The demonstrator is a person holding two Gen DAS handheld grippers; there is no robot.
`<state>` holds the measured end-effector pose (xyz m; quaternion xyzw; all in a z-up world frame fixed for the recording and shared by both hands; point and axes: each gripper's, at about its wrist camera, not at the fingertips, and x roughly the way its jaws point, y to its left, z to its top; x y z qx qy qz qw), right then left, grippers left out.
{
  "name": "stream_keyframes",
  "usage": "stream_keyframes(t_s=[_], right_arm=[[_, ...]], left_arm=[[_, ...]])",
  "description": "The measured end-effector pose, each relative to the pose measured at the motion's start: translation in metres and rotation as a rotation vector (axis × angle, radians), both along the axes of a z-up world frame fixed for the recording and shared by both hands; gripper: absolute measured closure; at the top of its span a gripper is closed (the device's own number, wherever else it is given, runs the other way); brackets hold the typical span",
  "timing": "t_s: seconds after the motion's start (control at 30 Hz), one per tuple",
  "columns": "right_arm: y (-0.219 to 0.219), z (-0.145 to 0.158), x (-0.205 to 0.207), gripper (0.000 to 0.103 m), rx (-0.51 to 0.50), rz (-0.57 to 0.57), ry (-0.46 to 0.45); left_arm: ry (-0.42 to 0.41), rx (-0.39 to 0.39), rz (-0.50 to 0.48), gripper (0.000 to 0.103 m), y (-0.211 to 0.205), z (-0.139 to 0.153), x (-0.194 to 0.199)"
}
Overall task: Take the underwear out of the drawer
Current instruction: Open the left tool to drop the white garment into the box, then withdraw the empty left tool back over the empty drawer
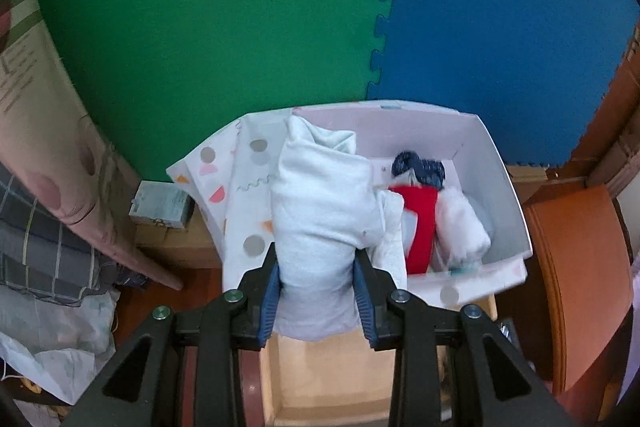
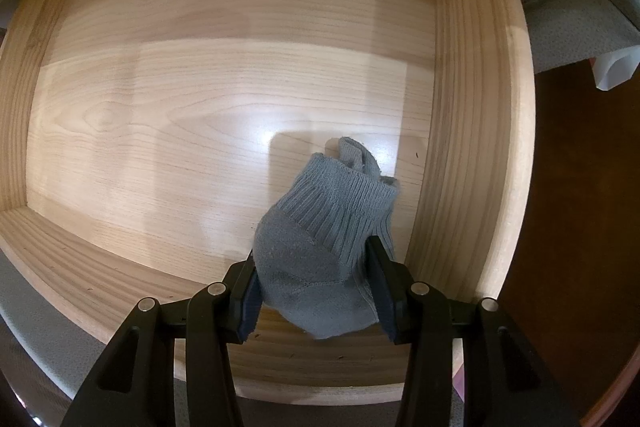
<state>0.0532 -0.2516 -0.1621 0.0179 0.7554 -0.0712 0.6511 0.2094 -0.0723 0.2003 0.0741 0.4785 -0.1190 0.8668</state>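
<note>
Left claw (image 1: 316, 291): I have it clamped on a folded white garment (image 1: 324, 223), both blue pads pressed into the cloth from either side. The bundle stands up between the fingers and hangs a little below them.

White storage box (image 1: 508, 187): sits beyond the left claw, its near flap printed with grey dots and coloured half-circles. The held white garment overlaps its left part. Inside I count a red piece (image 1: 420, 223), a dark blue speckled piece (image 1: 418, 167) behind it, and a fluffy white-pink roll (image 1: 460, 227) to the right of the red one. All three lie against each other.

Floor mats: a green mat (image 1: 200, 27) and a blue mat (image 1: 500, 7), joined by a toothed seam, lie beyond the box.

Small grey carton (image 1: 160, 205): just left of the box.

Right claw (image 2: 316, 295): I have it closed on a grey-blue ankle sock (image 2: 320, 239), gripped at the heel and foot, ribbed cuff pointing away from the camera.

Wooden drawer (image 2: 460, 107): light wood, seen from above in the right wrist view. The sock is over its right near corner; I cannot tell whether its far tip touches the bottom panel. A grey textured surface (image 2: 568, 27) lies past the drawer's right wall.
</note>
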Motion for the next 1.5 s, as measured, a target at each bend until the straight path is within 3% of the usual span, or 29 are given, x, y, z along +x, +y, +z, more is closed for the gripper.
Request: stream_keyframes(t_s=[0.33,0.5,0.7,0.93,1.03,1.17,1.3,1.5], right_arm=[[0.000,0.004,-0.002,0.059,0.004,0.002,-0.007],[0.004,0.005,-0.002,0.059,0.001,-0.001,-0.006],[0.005,0.005,-0.002,0.059,-0.003,-0.002,-0.003],[0.007,0.007,-0.001,0.059,-0.007,-0.003,-0.001],[0.008,0.008,-0.001,0.059,-0.009,-0.004,0.000],[0.008,0.010,0.000,0.059,-0.015,-0.004,0.005],[0.008,0.010,-0.001,0.059,-0.019,-0.004,0.008],[0.009,0.009,-0.001,0.059,-0.026,-0.001,0.015]], left_arm=[[0.093,0.059,0.000,0.069,-0.047,-0.059,0.050],[0.116,0.096,0.007,0.069,-0.051,-0.086,0.058],[0.137,0.072,0.065,0.064,-0.037,-0.101,0.064],[0.100,0.112,0.072,0.058,-0.034,-0.092,0.060],[0.085,0.109,0.053,0.045,-0.032,-0.083,0.052],[0.076,0.119,0.070,0.044,-0.022,-0.071,0.044],[0.055,0.075,0.080,0.044,-0.003,-0.056,0.028],[0.016,0.106,0.065,0.044,0.025,-0.047,-0.006]])
